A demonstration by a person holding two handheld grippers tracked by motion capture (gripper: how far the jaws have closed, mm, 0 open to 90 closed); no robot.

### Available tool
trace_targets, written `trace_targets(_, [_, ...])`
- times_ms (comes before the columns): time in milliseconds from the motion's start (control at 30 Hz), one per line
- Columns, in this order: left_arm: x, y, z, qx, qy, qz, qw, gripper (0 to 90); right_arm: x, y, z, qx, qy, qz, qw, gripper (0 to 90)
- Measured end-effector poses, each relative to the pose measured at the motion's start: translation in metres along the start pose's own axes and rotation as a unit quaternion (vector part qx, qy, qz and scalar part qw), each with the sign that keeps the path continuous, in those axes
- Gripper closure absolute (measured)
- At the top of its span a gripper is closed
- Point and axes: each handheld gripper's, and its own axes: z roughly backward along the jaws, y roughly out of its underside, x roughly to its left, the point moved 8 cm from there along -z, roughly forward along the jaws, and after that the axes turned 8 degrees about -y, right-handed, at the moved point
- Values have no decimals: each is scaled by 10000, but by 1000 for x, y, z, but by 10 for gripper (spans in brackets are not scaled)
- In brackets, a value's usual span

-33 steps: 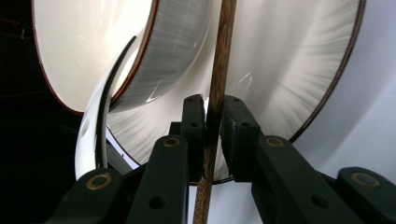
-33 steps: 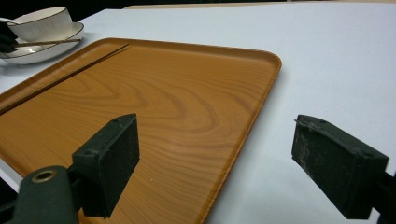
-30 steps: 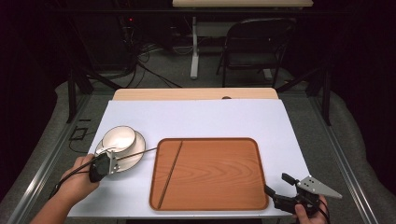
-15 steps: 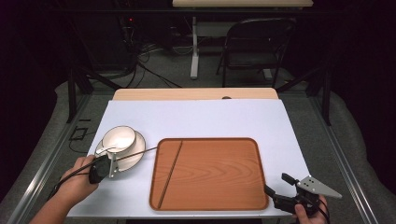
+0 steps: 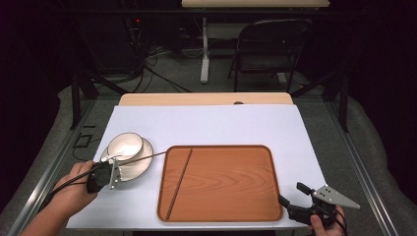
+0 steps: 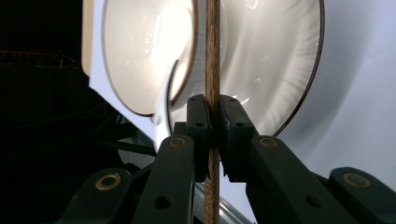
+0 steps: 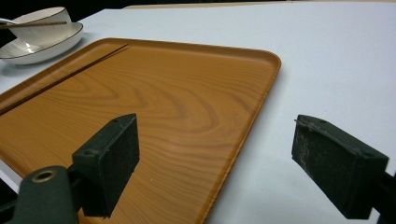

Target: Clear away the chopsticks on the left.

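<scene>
L gripper clamps thin wood chopstick over glossy bowl; R gripper jaws apart.

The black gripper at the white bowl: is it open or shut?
Shut: the left gripper clamps a thin brown wooden chopstick between its jaws, above the white bowl.

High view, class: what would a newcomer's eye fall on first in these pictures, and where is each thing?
First, the big wooden tray at the near middle of the white table, one chopstick lying along its left side. Next, at left, the white bowl on its saucer, where the left gripper pinches a second chopstick. The right gripper waits open at the tray's near right corner.
</scene>
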Motion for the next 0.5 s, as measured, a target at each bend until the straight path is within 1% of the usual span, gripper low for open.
trace_targets(133, [8, -2, 9, -13, -54, 29, 10000, 836, 0, 0, 0, 3, 1, -9, 10000, 147])
trace_targets(233, [13, -4, 14, -41, -29, 169, 9998, 836, 0, 0, 0, -5, 3, -23, 10000, 147])
trace_targets(267, [14, -5, 15, -58, 4, 247, 9997, 836, 0, 0, 0, -2, 3, -20, 10000, 147])
trace_targets(333, [16, -7, 18, -79, 142, 517, 9985, 837, -1, 0, 0, -4, 6, -16, 10000, 147])
trace_targets(367, [16, -8, 19, -106, 215, 729, 9971, 837, -1, 0, 0, -4, 8, -5, 10000, 147])
trace_targets(400, [17, -9, 20, -124, 298, 883, 9956, 837, -1, 0, 0, -1, 7, -17, 10000, 147])
trace_targets(433, [17, -10, 21, -139, 412, 1095, 9930, 837, -1, 0, 0, -2, 1, -38, 10000, 147])
trace_targets(467, [18, -11, 22, -159, 530, 1310, 9898, 837, -1, 0, 0, -1, -1, -42, 10000, 147])
trace_targets(500, [18, -13, 22, -159, 650, 1534, 9859, 837, -1, 0, 0, -10, -4, -48, 10000, 147])
